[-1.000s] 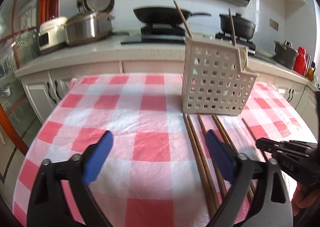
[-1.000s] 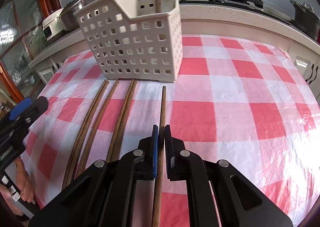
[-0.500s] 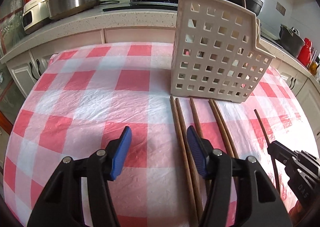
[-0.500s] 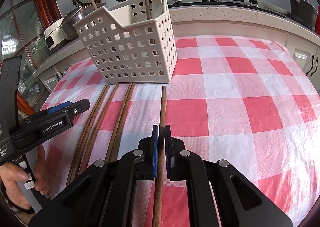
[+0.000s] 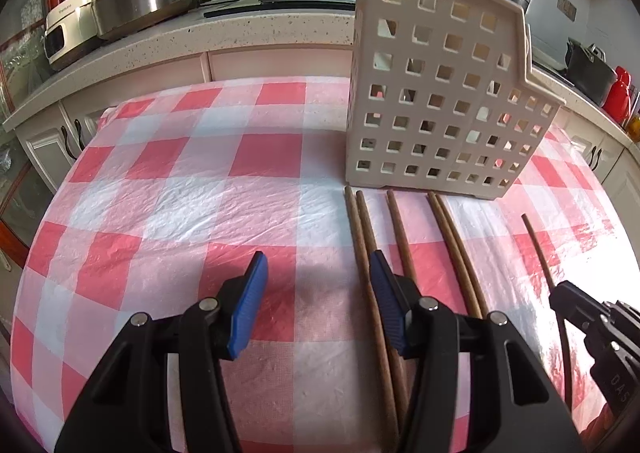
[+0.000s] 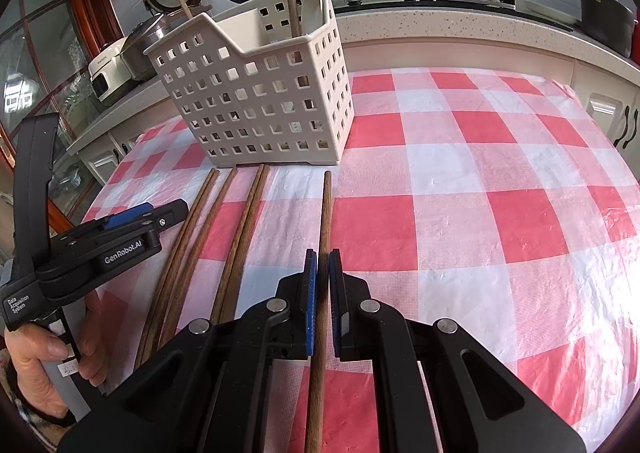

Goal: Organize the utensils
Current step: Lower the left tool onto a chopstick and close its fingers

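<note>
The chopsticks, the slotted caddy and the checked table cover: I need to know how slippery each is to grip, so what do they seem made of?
Chopsticks: likely wood or bamboo, matte brown with faint grain.
Slotted caddy: looks like moulded plastic, cream, smooth, with even square holes.
Checked table cover: apparently thin plastic sheet, with fine wrinkles and a light sheen.

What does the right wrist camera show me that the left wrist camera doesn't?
Only the right wrist view: a white spoon inside the caddy, the person's hand on the left gripper's handle, and the right gripper shut on a lone chopstick.

Only the left wrist view: the left gripper with nothing between its pads; its jaws have just been closing.

Both: the white caddy, the chopsticks on the checked tablecloth, and the stove behind.
</note>
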### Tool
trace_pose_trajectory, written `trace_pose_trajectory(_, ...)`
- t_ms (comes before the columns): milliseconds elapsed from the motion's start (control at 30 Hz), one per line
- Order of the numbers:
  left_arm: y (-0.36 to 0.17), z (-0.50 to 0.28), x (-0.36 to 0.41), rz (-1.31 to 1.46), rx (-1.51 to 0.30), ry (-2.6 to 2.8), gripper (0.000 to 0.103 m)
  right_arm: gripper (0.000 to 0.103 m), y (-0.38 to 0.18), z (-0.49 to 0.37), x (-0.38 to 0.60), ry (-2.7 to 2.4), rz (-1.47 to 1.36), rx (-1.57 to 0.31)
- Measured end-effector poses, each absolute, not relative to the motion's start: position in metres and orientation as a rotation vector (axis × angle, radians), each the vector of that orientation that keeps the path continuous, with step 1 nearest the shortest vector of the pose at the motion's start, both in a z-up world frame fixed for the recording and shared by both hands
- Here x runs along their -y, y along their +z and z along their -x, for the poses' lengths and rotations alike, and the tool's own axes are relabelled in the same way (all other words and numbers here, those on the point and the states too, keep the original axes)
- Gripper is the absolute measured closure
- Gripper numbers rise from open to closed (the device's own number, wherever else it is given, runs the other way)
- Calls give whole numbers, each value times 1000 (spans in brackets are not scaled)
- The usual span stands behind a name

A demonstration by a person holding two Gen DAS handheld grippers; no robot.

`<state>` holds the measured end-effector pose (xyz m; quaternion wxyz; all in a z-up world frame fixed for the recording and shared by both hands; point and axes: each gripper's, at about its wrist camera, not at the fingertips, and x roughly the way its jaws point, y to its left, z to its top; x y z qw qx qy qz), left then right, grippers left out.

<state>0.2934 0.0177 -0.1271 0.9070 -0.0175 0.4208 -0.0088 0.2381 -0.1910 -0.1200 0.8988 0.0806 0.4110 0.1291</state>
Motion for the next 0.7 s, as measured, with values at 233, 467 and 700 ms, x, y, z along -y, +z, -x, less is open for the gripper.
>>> trace_pose_trajectory(233, -131, -298, -18, 45, -890, -27, 52, 96, -121, -239, 191, 269, -169, -857)
trace_pose_trajectory(467, -131, -299, -13, 11, -891, -23, 66, 96, -124, -242, 188, 265, -151, -886)
trace_pose_trajectory(700, -130, -299, -6, -21, -892, -25, 72, 96, -126, -246, 175, 245, -63, -904)
